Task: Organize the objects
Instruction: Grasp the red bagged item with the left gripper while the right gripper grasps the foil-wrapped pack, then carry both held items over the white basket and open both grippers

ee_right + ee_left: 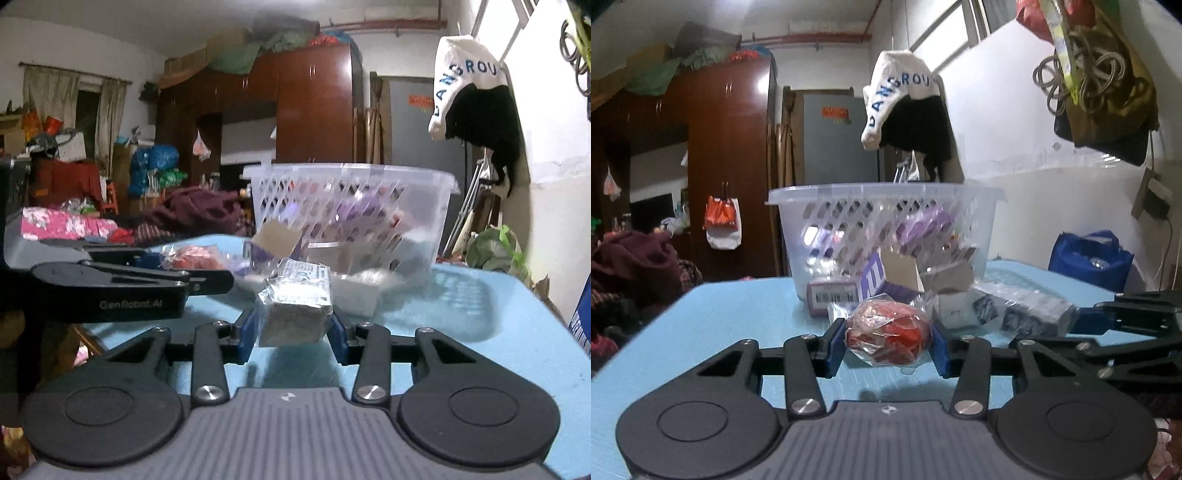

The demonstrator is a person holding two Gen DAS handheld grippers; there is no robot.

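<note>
My left gripper [888,347] is shut on a red item wrapped in clear plastic [888,332], held just above the blue table [720,317]. My right gripper [293,328] is shut on a grey block wrapped in clear plastic [295,299]. A clear plastic basket [886,218] stands behind both, with purple packets inside; it also shows in the right wrist view [351,206]. Small boxes, one purple [873,278], lie in a pile in front of the basket. The right gripper shows at the right of the left wrist view [1075,321], and the left gripper at the left of the right wrist view [155,271].
A white and black garment [908,107] hangs above the basket. A blue bag [1089,258] stands past the table's right edge. A dark wardrobe [727,155] and piled clothes [192,210] fill the room to the left.
</note>
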